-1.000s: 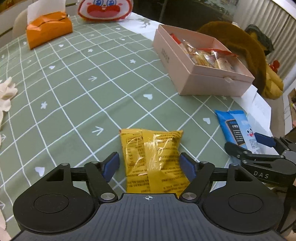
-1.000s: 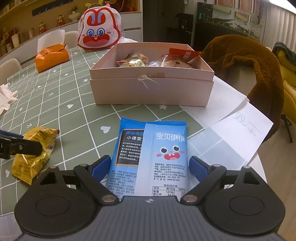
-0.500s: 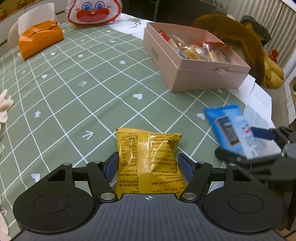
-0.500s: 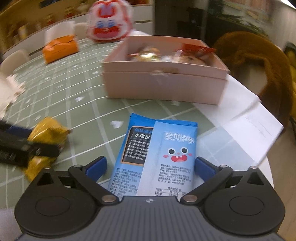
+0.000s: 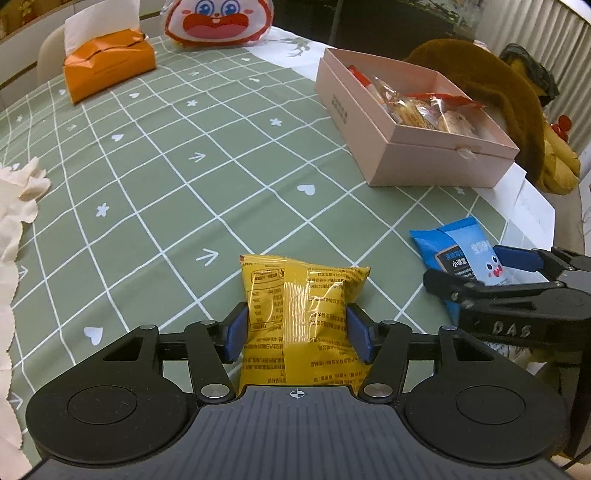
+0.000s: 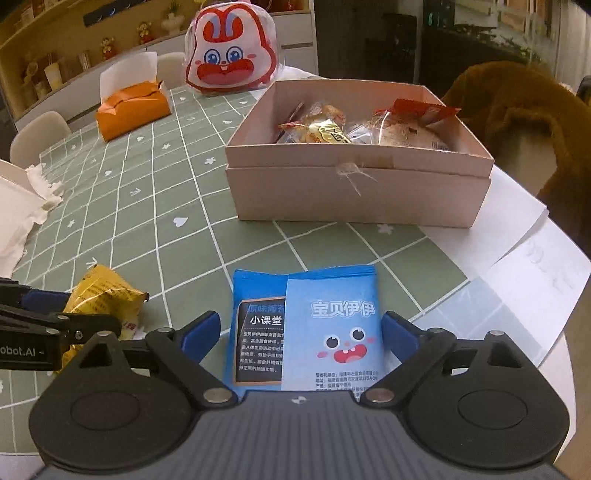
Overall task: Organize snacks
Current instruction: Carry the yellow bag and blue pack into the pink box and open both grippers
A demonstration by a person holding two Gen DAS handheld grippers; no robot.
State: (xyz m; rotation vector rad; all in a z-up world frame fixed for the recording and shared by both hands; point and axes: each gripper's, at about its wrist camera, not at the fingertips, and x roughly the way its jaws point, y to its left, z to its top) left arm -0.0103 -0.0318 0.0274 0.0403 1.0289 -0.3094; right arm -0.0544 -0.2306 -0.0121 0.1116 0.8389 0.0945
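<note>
My left gripper (image 5: 297, 328) is shut on a yellow snack packet (image 5: 301, 314), its blue pads pressing both sides, held just above the green checked tablecloth. My right gripper (image 6: 301, 336) straddles a blue snack packet (image 6: 325, 325) with a cartoon face; the right pad touches it, the left pad stands slightly off it. The blue packet also shows in the left wrist view (image 5: 458, 247), and the yellow one in the right wrist view (image 6: 107, 299). An open pink box (image 6: 354, 192) holding several wrapped snacks stands beyond; it also shows in the left wrist view (image 5: 406, 147).
An orange tissue box (image 5: 107, 66) and a red-and-white bunny bag (image 5: 218, 22) stand at the far side. White crumpled paper (image 5: 14, 206) lies at the left edge. White sheets (image 6: 517, 243) and a brown fur-covered chair (image 6: 524, 110) are at the right.
My left gripper's pads have closed in on the yellow packet. My right gripper with the blue packet has shifted, and the pink box now looks nearer and lower in view.
</note>
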